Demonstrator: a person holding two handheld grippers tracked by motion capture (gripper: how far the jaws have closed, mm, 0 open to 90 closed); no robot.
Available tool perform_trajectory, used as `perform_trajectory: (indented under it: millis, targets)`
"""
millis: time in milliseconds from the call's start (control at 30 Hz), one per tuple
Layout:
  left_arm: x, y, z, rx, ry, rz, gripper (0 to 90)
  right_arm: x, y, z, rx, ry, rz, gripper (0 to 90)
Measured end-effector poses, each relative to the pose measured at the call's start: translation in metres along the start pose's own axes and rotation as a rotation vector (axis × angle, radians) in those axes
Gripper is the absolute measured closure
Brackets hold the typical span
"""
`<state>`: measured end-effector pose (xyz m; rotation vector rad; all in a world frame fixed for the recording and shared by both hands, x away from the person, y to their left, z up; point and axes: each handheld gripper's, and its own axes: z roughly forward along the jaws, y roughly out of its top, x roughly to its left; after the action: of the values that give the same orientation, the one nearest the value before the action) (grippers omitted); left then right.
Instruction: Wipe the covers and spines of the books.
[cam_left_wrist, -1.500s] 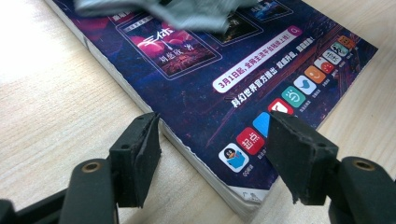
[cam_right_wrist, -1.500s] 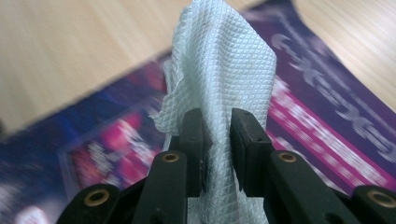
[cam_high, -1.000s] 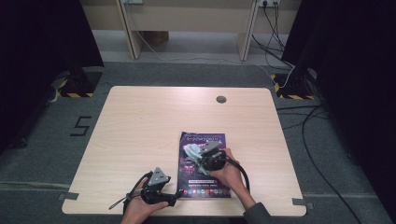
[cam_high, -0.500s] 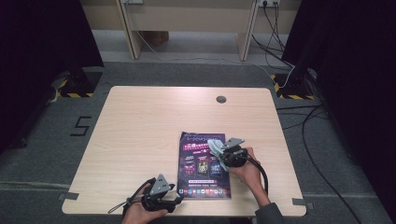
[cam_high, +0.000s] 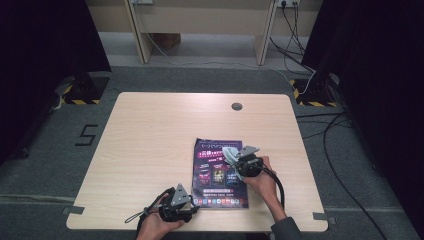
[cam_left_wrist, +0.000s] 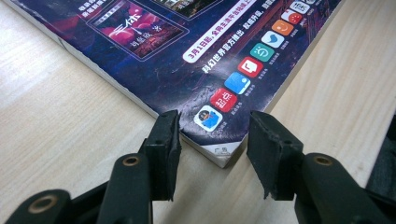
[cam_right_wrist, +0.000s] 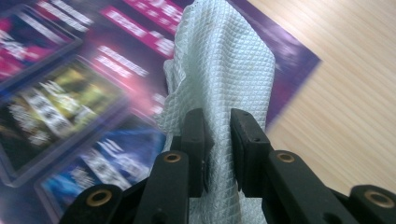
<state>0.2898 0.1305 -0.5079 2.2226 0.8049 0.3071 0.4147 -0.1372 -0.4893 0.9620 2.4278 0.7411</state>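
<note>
Right gripper pinches a white cloth over the magazine (left gripper closing, straddling its corner).

Pale wooden table on grey carpet, black curtains beside
</note>
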Motion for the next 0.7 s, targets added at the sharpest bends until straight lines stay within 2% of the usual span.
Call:
perform_trajectory:
  millis: [100,267,433,500,533,600,700]
  targets:
    - [0.0,0.001,0.001,-0.002,0.011,-0.004,53.9,0.015,0.009,0.005,-0.01,0.035,-0.027,76.8]
    - [0.001,0.0,0.002,-0.004,0.009,-0.006,53.8,0.055,0.031,0.013,-0.027,0.108,-0.119,76.7]
    - [0.0,0.0,0.002,-0.009,0.011,-0.02,53.6,0.083,0.046,0.018,-0.036,0.172,-0.164,76.6]
    - [0.0,0.0,0.002,-0.005,0.015,-0.019,53.6,0.09,0.048,0.019,-0.042,0.199,-0.171,76.5]
    - [0.0,0.0,0.002,-0.007,0.017,-0.02,53.5,0.093,0.048,0.018,-0.038,0.197,-0.162,76.5]
    - [0.0,0.0,0.002,-0.009,0.018,-0.022,53.5,0.092,0.048,0.018,-0.044,0.201,-0.178,76.3]
    - [0.001,-0.001,0.002,-0.022,0.008,-0.029,53.0,0.087,0.045,0.018,-0.053,0.216,-0.152,76.1]
